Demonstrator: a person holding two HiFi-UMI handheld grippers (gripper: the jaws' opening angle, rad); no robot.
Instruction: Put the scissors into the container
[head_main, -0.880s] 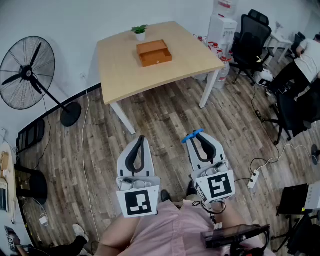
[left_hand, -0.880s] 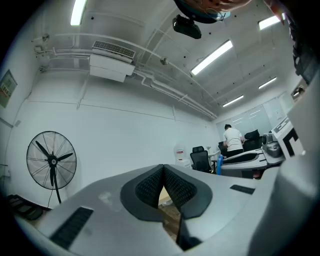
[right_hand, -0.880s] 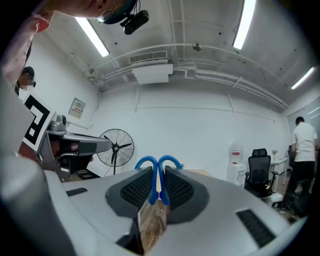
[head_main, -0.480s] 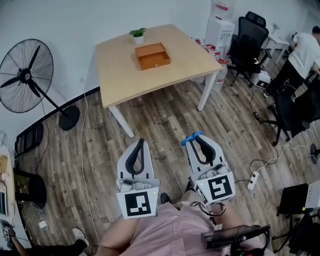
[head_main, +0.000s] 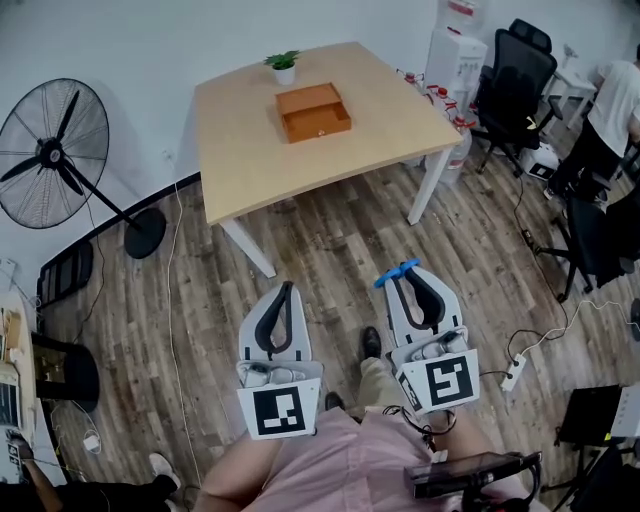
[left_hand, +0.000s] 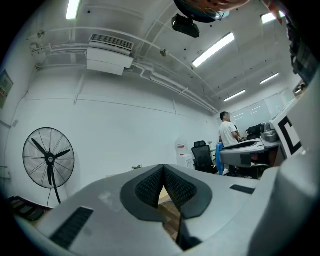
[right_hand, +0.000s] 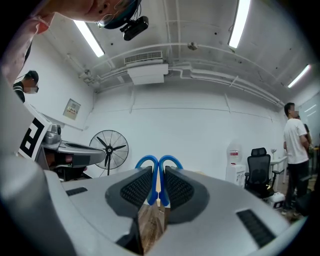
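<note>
My right gripper (head_main: 408, 275) (right_hand: 159, 187) is shut on the scissors (head_main: 396, 272), whose blue handle loops (right_hand: 159, 165) stick out past the jaw tips. Beside it, my left gripper (head_main: 284, 292) (left_hand: 162, 182) is shut with nothing between its jaws. Both are held over the wooden floor, well short of the table. The container, an open orange-brown wooden box (head_main: 313, 112), sits on the far part of the light wooden table (head_main: 250, 150), ahead of both grippers.
A small potted plant (head_main: 283, 66) stands behind the box. A standing fan (head_main: 55, 155) is at the left. Office chairs (head_main: 515, 80) and a water dispenser (head_main: 455, 50) stand right of the table. A power strip (head_main: 517, 371) and cables lie on the floor at right.
The view has shifted slightly: both grippers sit a little lower and further right in the picture. Their jaws have not changed, and the scissors stay held.
</note>
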